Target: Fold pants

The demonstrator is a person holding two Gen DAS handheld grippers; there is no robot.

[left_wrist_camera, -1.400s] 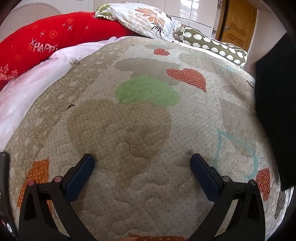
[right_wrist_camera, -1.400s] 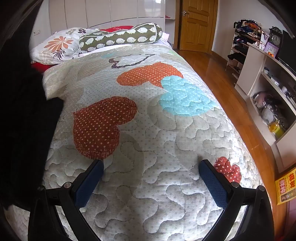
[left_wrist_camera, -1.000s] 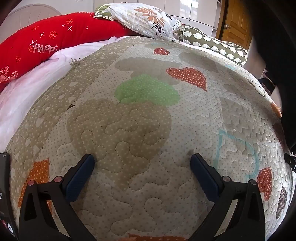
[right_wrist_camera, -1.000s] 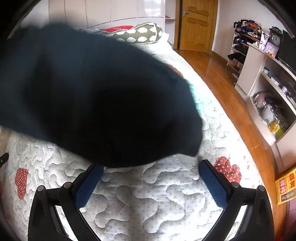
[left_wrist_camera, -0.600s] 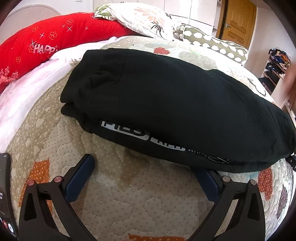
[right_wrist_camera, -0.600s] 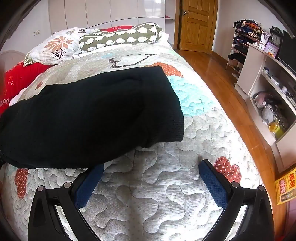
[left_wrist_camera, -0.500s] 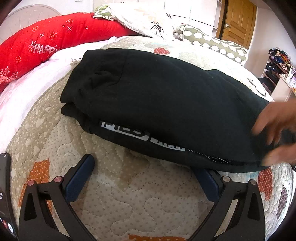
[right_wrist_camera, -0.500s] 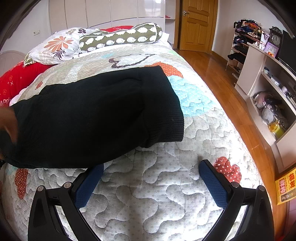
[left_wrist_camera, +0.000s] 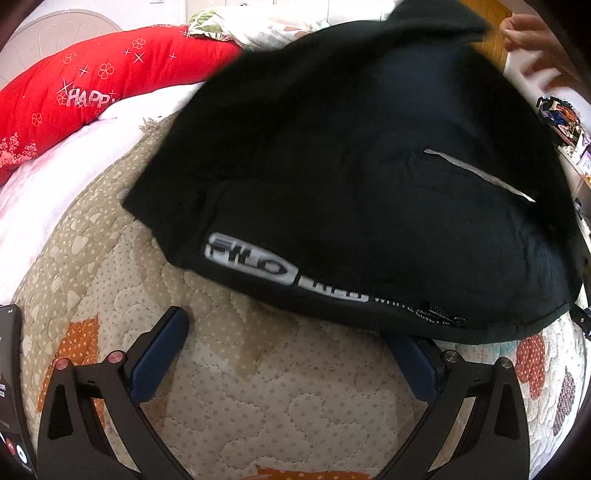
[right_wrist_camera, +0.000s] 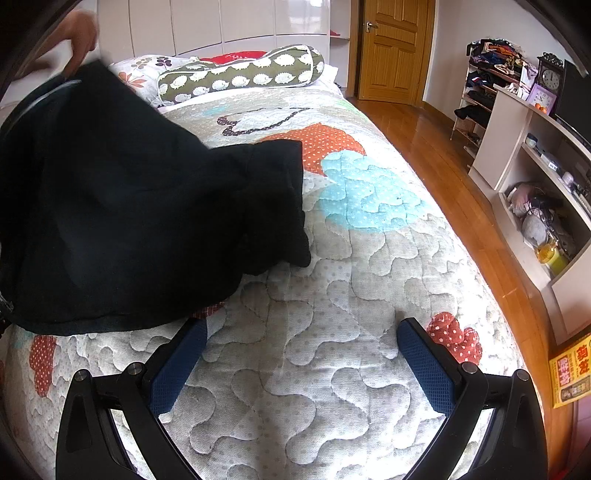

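Left gripper (left_wrist_camera: 288, 332) low over the quilt (left_wrist_camera: 229, 398), blue pads spread wide, nothing clamped between them. Left pad (left_wrist_camera: 159, 354) in plain sight on bare quilt; right pad (left_wrist_camera: 413, 365) partly tucked under the near hem of the pants (left_wrist_camera: 351, 177), whether touching the cloth impossible to tell. Just ahead, black pants heaped across the bed, white lettering (left_wrist_camera: 255, 260) along the near edge, a thin pale strip (left_wrist_camera: 476, 173) higher up. Far end of the cloth lifted off the bed, blurred, pinched by a bare hand (left_wrist_camera: 535, 44) at the top right. Beyond to the left, a red pillow (left_wrist_camera: 92, 85) and white sheet (left_wrist_camera: 55, 177). Edge of a phone (left_wrist_camera: 9, 391) at far left.

Right gripper (right_wrist_camera: 301, 347) also wide apart, empty, hovering over pale quilt (right_wrist_camera: 314, 387). Left pad (right_wrist_camera: 177, 365) just beside the pants' (right_wrist_camera: 129, 206) near edge, tip about at the hem; right pad (right_wrist_camera: 424, 365) well clear of them, next to a red patch (right_wrist_camera: 454, 336). Pants off to the left and ahead, one end lying flat by the orange and blue patches, the other end raised by the hand (right_wrist_camera: 79, 33) at upper left. Farther back, a spotted bolster (right_wrist_camera: 240, 74) and flowered pillow (right_wrist_camera: 144, 70). Wooden door (right_wrist_camera: 391, 48), wood floor (right_wrist_camera: 461, 192) and shelves (right_wrist_camera: 535, 177) to the right.
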